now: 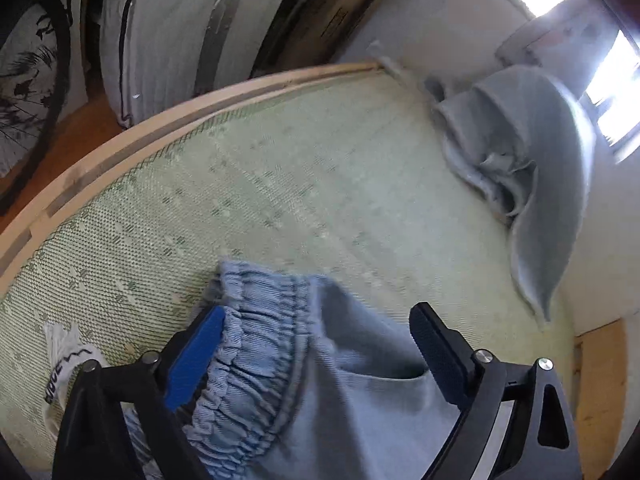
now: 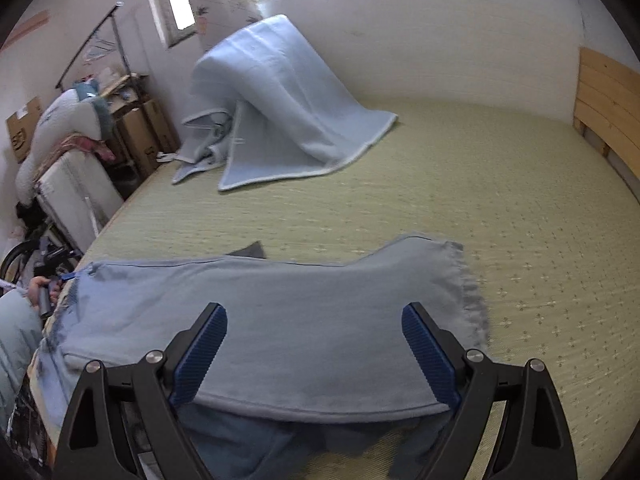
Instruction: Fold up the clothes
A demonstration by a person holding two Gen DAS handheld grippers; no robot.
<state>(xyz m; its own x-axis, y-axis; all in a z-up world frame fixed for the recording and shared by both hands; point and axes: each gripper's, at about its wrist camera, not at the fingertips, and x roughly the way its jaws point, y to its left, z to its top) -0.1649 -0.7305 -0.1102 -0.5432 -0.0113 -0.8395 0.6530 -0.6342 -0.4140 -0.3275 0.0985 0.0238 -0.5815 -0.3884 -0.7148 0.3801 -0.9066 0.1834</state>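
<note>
Light blue trousers with a gathered elastic waistband (image 1: 256,344) lie on the green woven bed mat (image 1: 280,184). My left gripper (image 1: 316,344) is open, its blue pads wide apart on either side of the waistband. In the right wrist view the same garment (image 2: 280,320) lies flat and folded across the mat, its frayed hem (image 2: 472,296) at the right. My right gripper (image 2: 314,354) hovers open over the near folded edge, holding nothing. A hand (image 2: 38,286) holds the other gripper at the garment's left end.
A pale blue blanket (image 2: 280,112) is heaped at the far side of the bed near the window. A white cloth with black print (image 1: 64,364) lies by the left gripper. A wooden bed rail (image 1: 160,116), a headboard (image 2: 608,104), a wrapped mattress (image 1: 168,32) and boxes (image 2: 140,132) surround the bed.
</note>
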